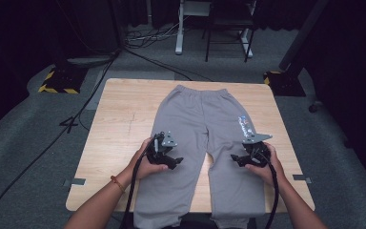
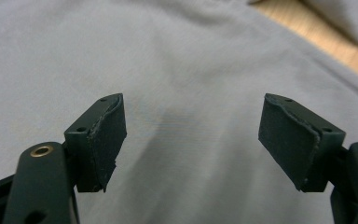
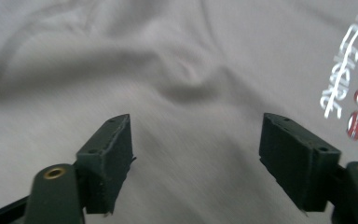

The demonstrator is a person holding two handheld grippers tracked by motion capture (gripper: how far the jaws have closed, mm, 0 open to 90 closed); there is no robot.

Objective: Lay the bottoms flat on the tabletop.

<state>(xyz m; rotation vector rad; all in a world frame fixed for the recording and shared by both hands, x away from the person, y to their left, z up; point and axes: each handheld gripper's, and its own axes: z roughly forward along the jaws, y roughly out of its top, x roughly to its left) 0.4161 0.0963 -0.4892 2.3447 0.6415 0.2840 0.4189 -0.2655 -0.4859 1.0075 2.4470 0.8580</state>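
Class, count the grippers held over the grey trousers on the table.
2. The left gripper is over one leg of the trousers, the right gripper over the other; both have open jaws.

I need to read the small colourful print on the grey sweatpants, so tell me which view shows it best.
The right gripper view: the white-lettered colourful print on the grey fabric sweatpants appears large there, though cut by the frame edge. The high view shows it as a tiny blurred patch. The left gripper view shows plain fabric.

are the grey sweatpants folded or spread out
Spread out: the grey sweatpants lie flat on the wooden table, waistband at the far side, both legs apart, cuffs hanging over the near edge.
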